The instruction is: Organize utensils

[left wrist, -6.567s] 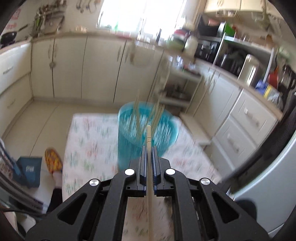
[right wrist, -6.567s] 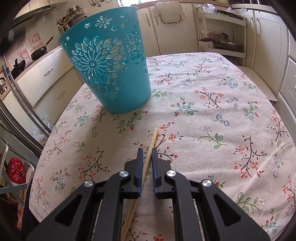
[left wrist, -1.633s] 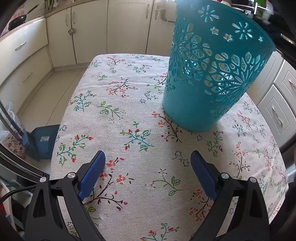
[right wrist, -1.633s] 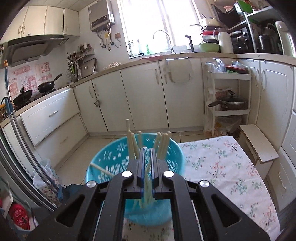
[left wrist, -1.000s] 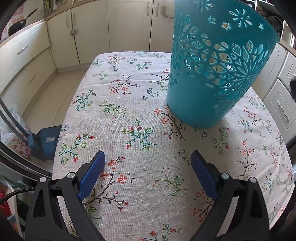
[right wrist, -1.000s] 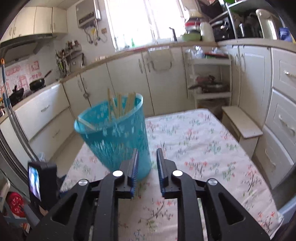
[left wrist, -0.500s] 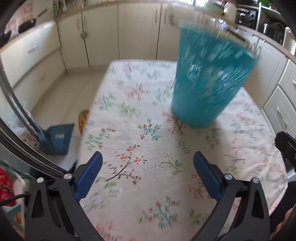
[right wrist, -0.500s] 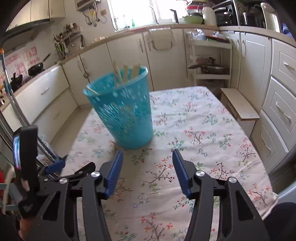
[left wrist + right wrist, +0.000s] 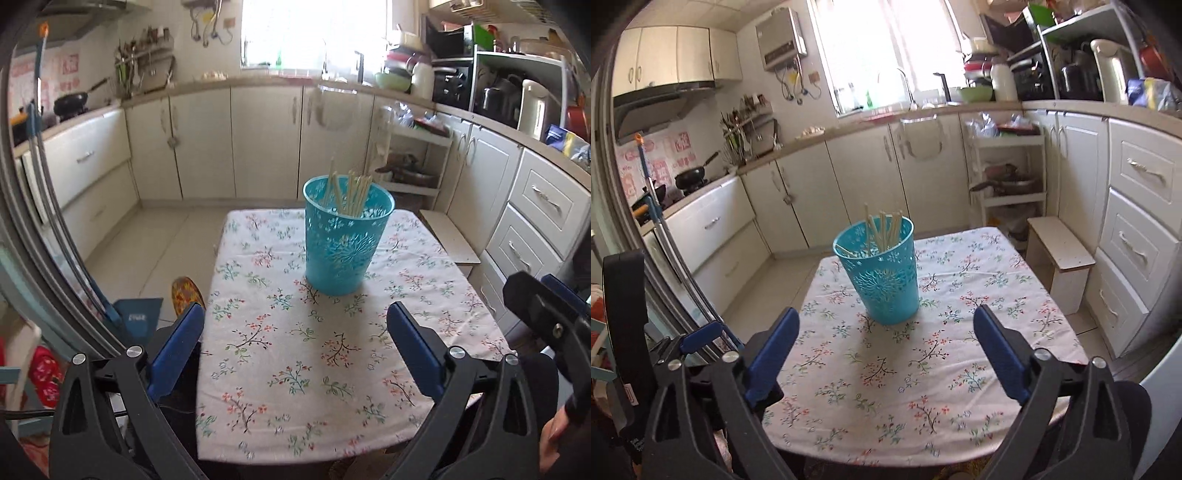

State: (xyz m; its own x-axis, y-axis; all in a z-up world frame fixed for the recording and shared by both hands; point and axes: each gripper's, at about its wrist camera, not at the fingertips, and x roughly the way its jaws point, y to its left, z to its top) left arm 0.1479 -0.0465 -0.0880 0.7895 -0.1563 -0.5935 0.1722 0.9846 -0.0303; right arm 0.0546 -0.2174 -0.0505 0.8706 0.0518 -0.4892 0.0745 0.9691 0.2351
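Observation:
A teal cut-out basket [image 9: 346, 240] stands upright near the far side of the table with the floral cloth [image 9: 295, 354]. Several pale wooden chopsticks [image 9: 351, 194] stand in it and lean on its rim. The basket [image 9: 881, 277] and chopsticks [image 9: 884, 230] also show in the right wrist view. My left gripper [image 9: 295, 345] is open and empty, held back above the table's near edge. My right gripper [image 9: 886, 352] is open and empty too, high over the near edge. No loose chopstick lies on the cloth.
White kitchen cabinets [image 9: 236, 144] run along the back and right. A low wooden stool [image 9: 1060, 251] stands right of the table. A blue dustpan [image 9: 136, 317] and a slipper [image 9: 184, 291] lie on the floor at the left. A metal rail [image 9: 48, 206] curves along the left.
My right gripper let its chopstick go into the basket and opened wide. Both grippers pulled back and up from the basket, which now looks smaller and farther.

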